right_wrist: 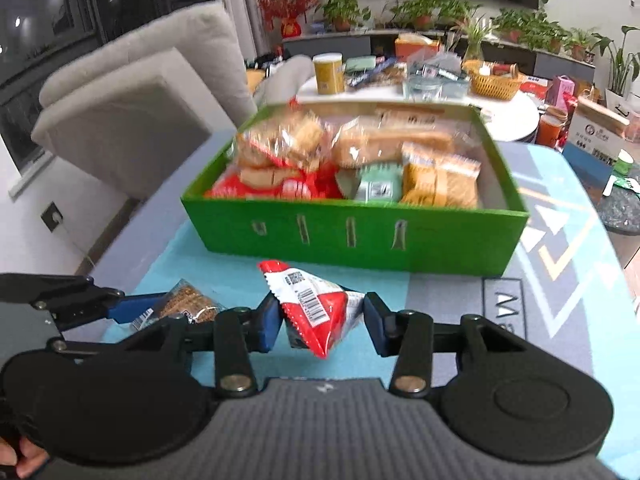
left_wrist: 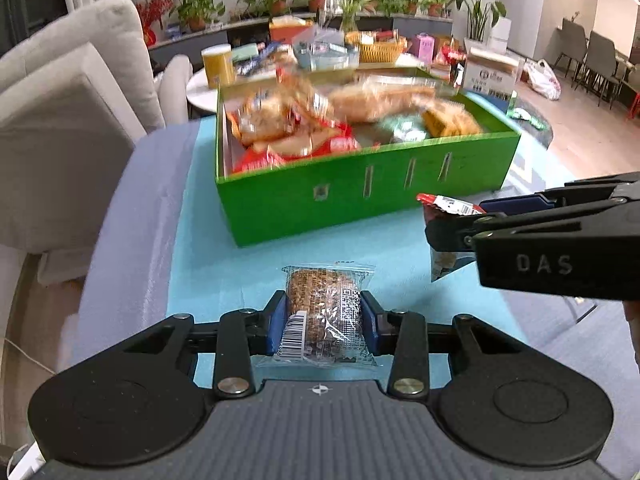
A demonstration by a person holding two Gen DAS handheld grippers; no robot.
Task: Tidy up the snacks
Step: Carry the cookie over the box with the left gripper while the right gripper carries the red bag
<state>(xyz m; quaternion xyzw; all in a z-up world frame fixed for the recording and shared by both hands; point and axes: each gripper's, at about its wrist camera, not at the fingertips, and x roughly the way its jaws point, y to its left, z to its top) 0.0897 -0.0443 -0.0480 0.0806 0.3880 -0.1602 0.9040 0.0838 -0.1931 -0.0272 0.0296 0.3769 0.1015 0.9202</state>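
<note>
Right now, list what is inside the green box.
The green box holds wrapped snacks: clear packs of brown cakes, red packets, a pale green pack and yellow biscuit packs. Whatever lies beneath them is covered.

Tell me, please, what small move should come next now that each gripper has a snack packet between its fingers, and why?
Probably carry both forward over the green box. The left gripper is shut on the clear-wrapped brown snack, and the right gripper pinches the red packet; both packets seem lifted off the blue mat. The box, already holding snacks, sits just ahead with free space near its right end.
</note>
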